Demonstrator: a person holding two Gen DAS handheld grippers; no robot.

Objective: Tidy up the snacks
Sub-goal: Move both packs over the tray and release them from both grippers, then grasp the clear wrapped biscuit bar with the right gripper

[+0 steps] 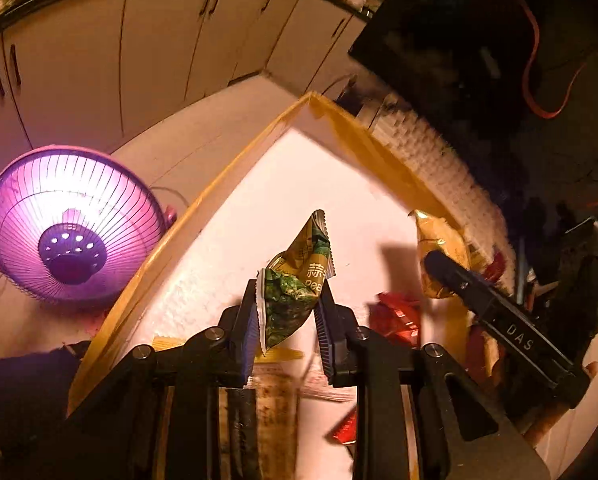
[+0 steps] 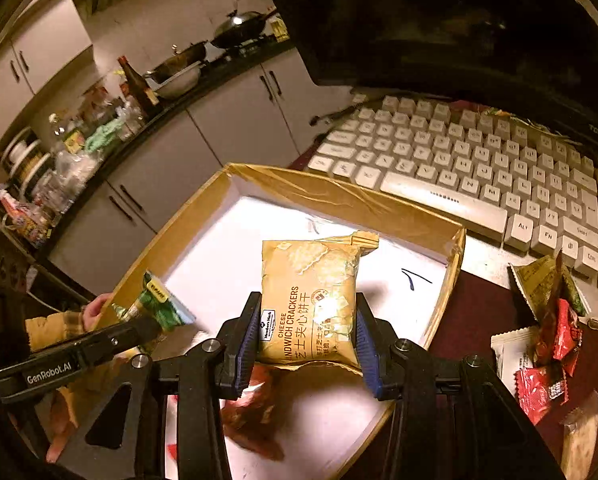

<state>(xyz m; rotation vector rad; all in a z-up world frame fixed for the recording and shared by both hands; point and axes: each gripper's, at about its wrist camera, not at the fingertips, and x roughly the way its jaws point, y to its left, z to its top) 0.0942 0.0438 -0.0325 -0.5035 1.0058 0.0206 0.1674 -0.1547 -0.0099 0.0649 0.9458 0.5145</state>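
My left gripper [image 1: 287, 300] is shut on a green pea snack packet [image 1: 297, 284] and holds it above the white floor of the tape-edged box [image 1: 227, 184]. My right gripper [image 2: 307, 328] is shut on a yellow cheese sandwich cracker packet [image 2: 311, 304] and holds it over the same box [image 2: 339, 196]. The left gripper with the green packet [image 2: 159, 304] shows at the left in the right wrist view. The right gripper's finger [image 1: 495, 304] and the yellow packet [image 1: 439, 256] show at the right in the left wrist view. Red snack packets [image 1: 397, 316] lie in the box.
A white keyboard [image 2: 479, 168] lies behind the box, under a dark monitor [image 2: 439, 20]. Loose snack packets [image 2: 547, 340] lie on the table to the right of the box. A glowing pink heater [image 1: 71, 224] stands on the floor to the left. Kitchen cabinets [image 1: 139, 60] stand behind.
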